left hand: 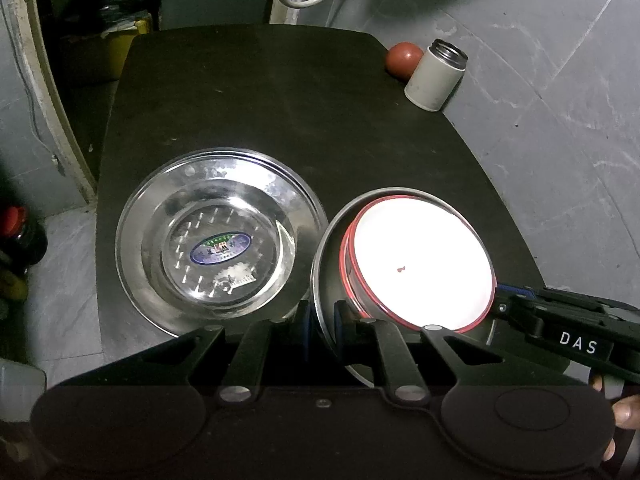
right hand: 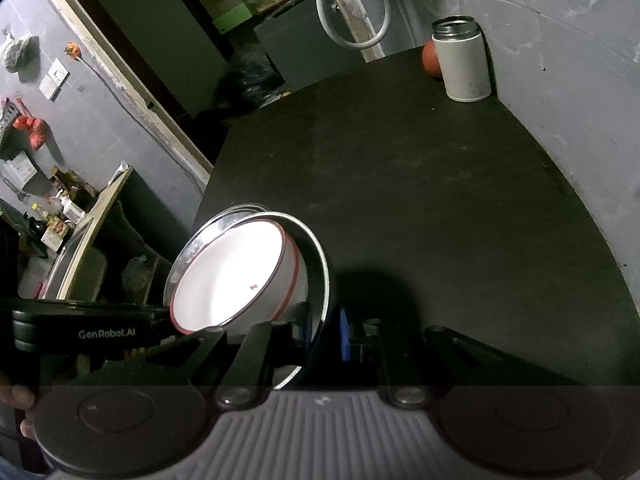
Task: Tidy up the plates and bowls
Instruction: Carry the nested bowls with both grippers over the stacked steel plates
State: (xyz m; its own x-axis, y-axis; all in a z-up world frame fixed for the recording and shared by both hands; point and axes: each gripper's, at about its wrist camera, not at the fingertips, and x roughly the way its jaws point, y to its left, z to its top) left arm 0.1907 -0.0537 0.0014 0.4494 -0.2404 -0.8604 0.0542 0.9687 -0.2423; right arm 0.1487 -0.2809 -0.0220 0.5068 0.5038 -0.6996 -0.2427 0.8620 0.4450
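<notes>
The left gripper (left hand: 322,320) is pinching the near rim of a steel plate (left hand: 320,264), with its blue pads pressed on both sides of the metal. This plate is tilting, and a white bowl with a red rim (left hand: 424,264) is sitting inside it, leaning toward the left gripper's right side. Just to the left of the fingers, a second steel plate (left hand: 218,236) with an oval sticker (left hand: 220,249) is lying flat on the black table (left hand: 280,112), and its edge is touching the tilted plate.

The right gripper (right hand: 326,338) is coming from the other side and is clamping the same tilted plate (right hand: 320,264) at its rim; the bowl (right hand: 232,276) is lying to the left of its fingers.

Far ahead of both grippers, at the back corner of the table, a white flask with an open metal mouth (left hand: 434,76) is standing upright, and a red ball (left hand: 402,58) is resting just beside it, against the grey wall.
</notes>
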